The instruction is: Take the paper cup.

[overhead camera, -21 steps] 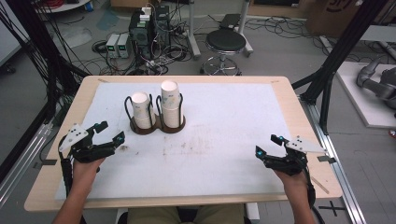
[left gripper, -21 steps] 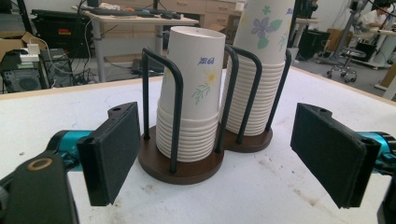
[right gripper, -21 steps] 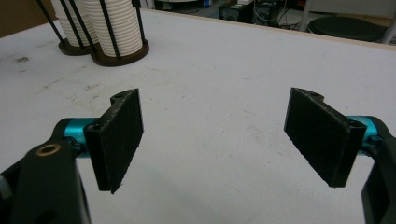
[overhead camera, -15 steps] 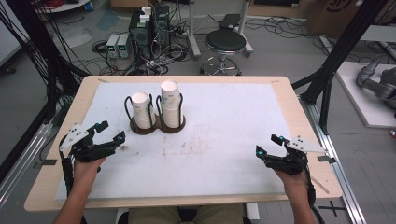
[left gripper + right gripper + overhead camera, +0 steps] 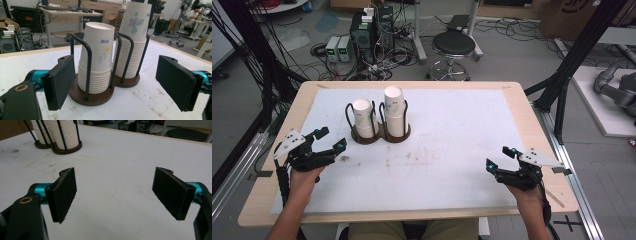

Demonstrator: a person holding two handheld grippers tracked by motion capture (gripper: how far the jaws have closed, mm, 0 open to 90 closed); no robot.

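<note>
Two stacks of paper cups stand upside down in a dark wooden holder with black wire uprights, toward the far left part of the desk, which is covered by a white mat. The shorter stack sits in the left ring of the holder and the taller stack in the right ring; the two stand just beside each other, each fenced by its own wires. In the left gripper view the shorter stack bears a small yellow flower print and the taller stack a blue one. The left gripper hovers near the holder, on its near left side, pointing toward the cups; its fingers stand wide apart with nothing between them and touch neither cups nor wires. The right gripper is well apart from the holder, over the near right part of the desk, and its fingers are likewise spread wide over bare mat. Beyond the desk, a black stool and boxes of electronics with cables sit on the floor.
</note>
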